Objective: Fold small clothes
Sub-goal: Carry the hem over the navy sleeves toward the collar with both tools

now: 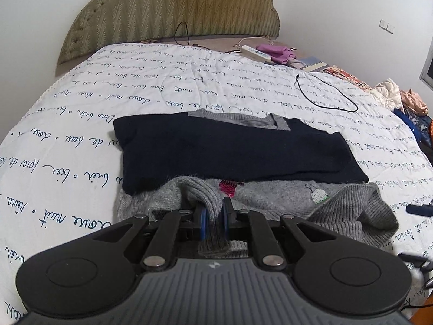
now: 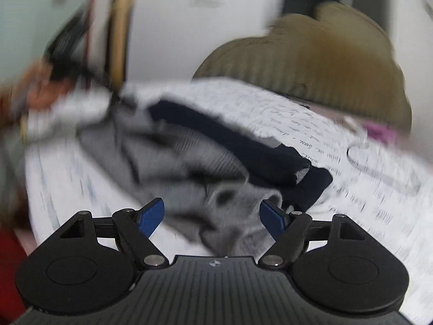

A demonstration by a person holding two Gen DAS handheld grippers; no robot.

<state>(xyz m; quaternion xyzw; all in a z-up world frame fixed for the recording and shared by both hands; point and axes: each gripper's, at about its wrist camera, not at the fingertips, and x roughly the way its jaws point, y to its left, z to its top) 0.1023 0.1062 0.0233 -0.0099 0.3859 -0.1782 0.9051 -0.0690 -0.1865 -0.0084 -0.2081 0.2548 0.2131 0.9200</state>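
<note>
A grey and navy knit sweater (image 1: 238, 149) lies on the bed, its navy part folded across the grey body with small coloured ornament patches. My left gripper (image 1: 215, 212) is shut on the grey ribbed hem (image 1: 200, 192) at the near edge, which bunches up between the blue pads. The right wrist view is blurred by motion. There my right gripper (image 2: 212, 218) is open and empty, just short of the sweater's (image 2: 216, 149) crumpled grey edge.
The bed has a white quilt (image 1: 81, 113) with blue script. A black cable (image 1: 330, 94) lies beyond the sweater. A white remote (image 1: 255, 52), purple cloth (image 1: 273, 51) and a clothes pile (image 1: 400, 97) lie at the far right. An olive headboard (image 1: 176, 10) stands behind.
</note>
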